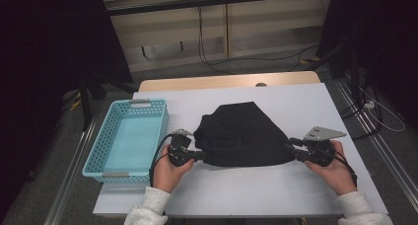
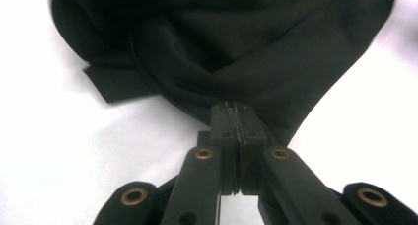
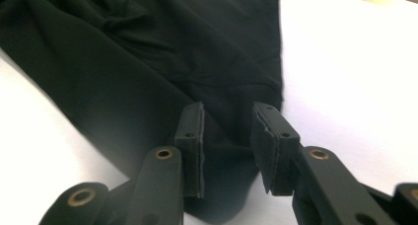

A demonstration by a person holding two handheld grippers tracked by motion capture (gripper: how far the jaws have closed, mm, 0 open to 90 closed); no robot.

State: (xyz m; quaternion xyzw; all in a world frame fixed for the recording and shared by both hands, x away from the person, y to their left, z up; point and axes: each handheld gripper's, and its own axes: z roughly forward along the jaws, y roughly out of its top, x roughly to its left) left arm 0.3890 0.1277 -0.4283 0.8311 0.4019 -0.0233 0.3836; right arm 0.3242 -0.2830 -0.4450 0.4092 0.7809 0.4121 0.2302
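**Black garment held at the left corner, right jaws open around the other**

The white surface [image 1: 296, 101] carries a black garment [image 1: 244, 133], bunched into a rumpled, roughly triangular heap at its middle, folds running toward the near edge. Left of it, near the surface's left edge, stands a light-blue perforated basket [image 1: 93, 158], empty. The left gripper [image 2: 238, 117] has its jaws pinched tight on the cloth's near-left corner. The right gripper [image 3: 227, 136] holds its jaws apart, fabric lying between them.

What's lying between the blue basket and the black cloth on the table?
In the high view, the left gripper and its hand lie between blue basket and black cloth.
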